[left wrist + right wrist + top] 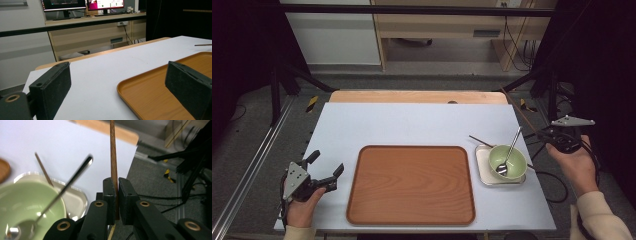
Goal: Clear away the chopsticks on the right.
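Note:
My right gripper (539,134) hangs off the table's right edge, shut on a brown wooden chopstick (113,150) that sticks straight out from between its pads (110,187). In the high view that chopstick (521,114) slants away toward the table's far right corner. A second chopstick (479,140) lies on the table, its end under a green bowl (507,160). A metal spoon (511,147) leans in the bowl, which stands on a small white square dish (484,170). My left gripper (324,172) rests open at the near left, beside a brown tray (412,185), with nothing between its fingers (53,85).
The brown tray (150,95) lies bare in the middle of the white table top (412,122). A wooden strip (417,96) runs along the far edge. Black frame legs stand at both far corners, and cables lie on the floor at the right.

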{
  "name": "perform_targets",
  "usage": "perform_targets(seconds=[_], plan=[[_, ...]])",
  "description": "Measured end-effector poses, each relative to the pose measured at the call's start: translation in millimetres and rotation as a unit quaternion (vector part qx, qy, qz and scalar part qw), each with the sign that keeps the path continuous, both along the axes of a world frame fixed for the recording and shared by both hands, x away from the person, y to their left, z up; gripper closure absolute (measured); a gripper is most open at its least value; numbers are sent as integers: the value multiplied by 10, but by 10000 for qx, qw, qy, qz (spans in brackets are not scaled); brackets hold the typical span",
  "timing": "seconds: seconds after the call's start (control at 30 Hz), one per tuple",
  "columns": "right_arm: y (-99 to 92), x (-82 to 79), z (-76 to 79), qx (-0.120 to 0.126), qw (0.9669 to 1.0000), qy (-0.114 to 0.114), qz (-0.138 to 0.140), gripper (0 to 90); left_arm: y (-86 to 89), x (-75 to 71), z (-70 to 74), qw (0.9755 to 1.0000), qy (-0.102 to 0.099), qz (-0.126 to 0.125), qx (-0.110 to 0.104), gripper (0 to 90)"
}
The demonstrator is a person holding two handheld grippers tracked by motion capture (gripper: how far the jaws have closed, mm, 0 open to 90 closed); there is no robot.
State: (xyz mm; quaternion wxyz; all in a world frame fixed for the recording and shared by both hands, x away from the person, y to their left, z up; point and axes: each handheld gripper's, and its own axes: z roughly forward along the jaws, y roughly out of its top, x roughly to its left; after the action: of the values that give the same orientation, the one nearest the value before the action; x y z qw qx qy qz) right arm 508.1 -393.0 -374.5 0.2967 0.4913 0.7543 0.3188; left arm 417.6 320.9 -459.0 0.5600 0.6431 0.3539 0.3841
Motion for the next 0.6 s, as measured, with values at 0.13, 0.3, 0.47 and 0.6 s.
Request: perform_targets(seconds=[0.13,0.3,0.47,0.6], plan=[[127,-22,194,88,9996,-249,-14,849,7,4,-7,10000,0,-4,-21,60],[435,-65,337,144,9991,-336,195,848,14,16,-21,10000,22,-7,-53,58],[751,-126,376,205,9985,-317,398,849,22,4,-37,10000,46,41,-76,58],[1041,-220,343,287,9977,-244,563,849,35,-27,-53,9999,44,91,-52,58]])
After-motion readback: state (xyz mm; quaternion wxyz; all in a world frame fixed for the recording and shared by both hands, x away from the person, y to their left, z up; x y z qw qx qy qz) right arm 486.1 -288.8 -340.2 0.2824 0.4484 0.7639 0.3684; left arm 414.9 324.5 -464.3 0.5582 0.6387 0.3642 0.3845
